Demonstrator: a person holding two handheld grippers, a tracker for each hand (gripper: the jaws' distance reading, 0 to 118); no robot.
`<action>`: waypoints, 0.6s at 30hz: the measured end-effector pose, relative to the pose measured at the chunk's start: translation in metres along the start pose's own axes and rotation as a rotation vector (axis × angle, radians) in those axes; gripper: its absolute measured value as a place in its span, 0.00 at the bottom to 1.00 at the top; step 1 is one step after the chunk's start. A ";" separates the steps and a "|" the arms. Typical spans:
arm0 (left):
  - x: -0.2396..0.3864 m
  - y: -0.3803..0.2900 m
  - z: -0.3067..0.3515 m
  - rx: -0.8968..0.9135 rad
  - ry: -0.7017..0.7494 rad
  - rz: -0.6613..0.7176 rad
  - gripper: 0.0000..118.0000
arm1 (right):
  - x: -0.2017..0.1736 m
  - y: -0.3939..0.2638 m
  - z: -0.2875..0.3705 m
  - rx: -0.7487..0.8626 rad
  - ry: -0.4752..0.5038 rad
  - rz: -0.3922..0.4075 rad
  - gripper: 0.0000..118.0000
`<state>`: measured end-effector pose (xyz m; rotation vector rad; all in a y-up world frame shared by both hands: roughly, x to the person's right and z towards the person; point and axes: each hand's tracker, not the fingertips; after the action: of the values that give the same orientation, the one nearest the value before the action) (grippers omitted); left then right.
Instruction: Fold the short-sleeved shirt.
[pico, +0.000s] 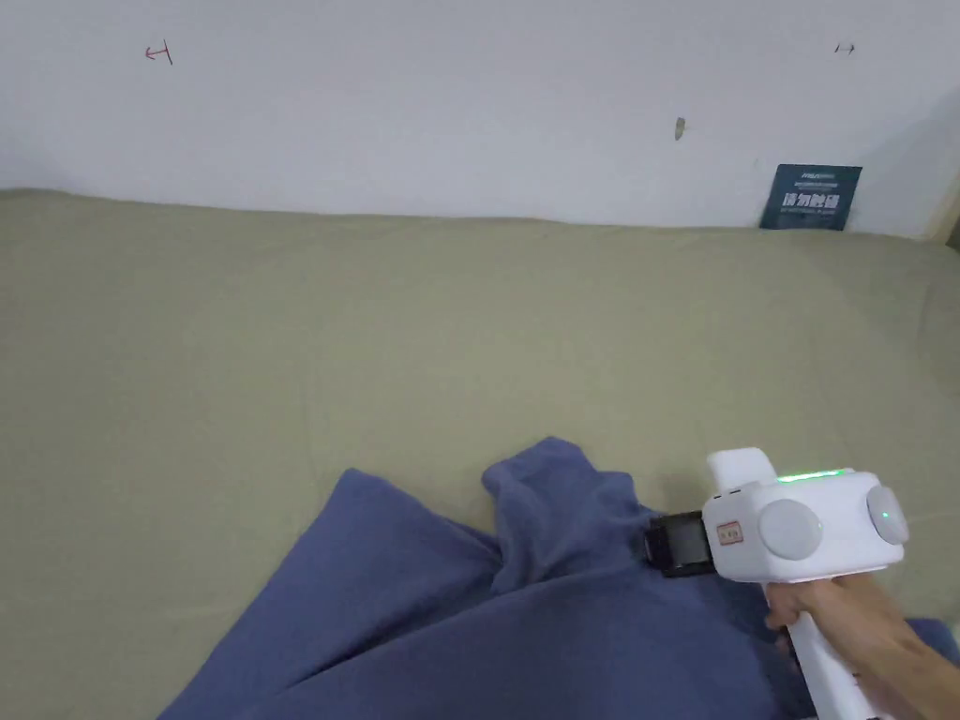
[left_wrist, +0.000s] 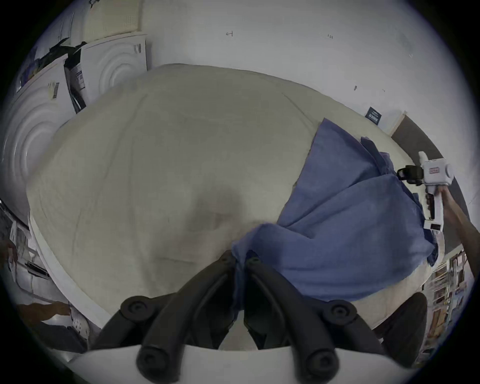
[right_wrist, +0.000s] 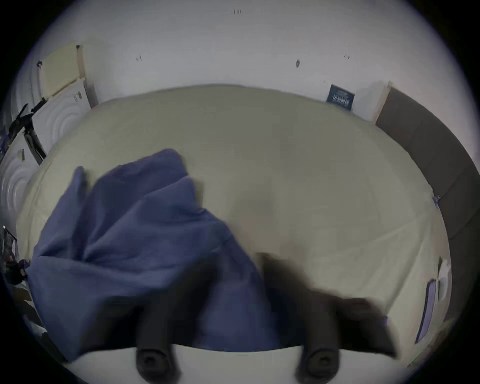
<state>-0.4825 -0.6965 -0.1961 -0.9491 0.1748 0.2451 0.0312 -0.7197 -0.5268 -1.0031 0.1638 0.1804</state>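
Left gripper view, bottom centre: your left gripper (left_wrist: 240, 259) has its two black jaws drawn nearly together, a bunched edge of the blue shirt (left_wrist: 345, 228) pinched between the tips. Cloth runs down between the jaws and fans out to the right of the frame.

Right gripper view, lower centre: your right gripper (right_wrist: 237, 262) is blurred. The two dark jaws stand apart, shirt fabric (right_wrist: 130, 246) draped over the left one and filling the gap between them; you cannot tell from this whether they press on it.

Head view, lower right: the white body of the right gripper (pico: 656, 542) sits in your hand (pico: 844, 619), its black front end against a raised fold of the shirt (pico: 525, 619). The jaw tips are hidden by cloth there.

The left gripper view alone shows the right gripper (left_wrist: 401, 174) from the side, at the far right of frame, meeting the shirt's far edge, with the garment slung between the two tools.

Shirt: dark blue, crumpled, held up in loose folds at the near edge of the olive bed cover (pico: 375, 328). Sleeves not distinguishable.

Farther back, upper right of the head view: a dark blue sign (pico: 811, 197) leaning against the white wall (pico: 469, 94).
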 end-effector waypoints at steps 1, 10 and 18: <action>-0.001 0.000 0.000 0.000 0.000 0.000 0.04 | 0.001 -0.001 -0.006 0.020 0.032 0.008 0.95; 0.003 0.006 0.001 -0.012 0.010 -0.007 0.04 | -0.018 -0.004 0.053 0.165 0.000 0.008 0.00; 0.001 0.027 0.053 0.128 0.006 0.025 0.04 | -0.001 -0.059 0.218 0.360 0.084 -0.001 0.00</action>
<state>-0.4866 -0.6376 -0.1869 -0.8215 0.2049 0.2510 0.0549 -0.5662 -0.3627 -0.6526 0.2629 0.1030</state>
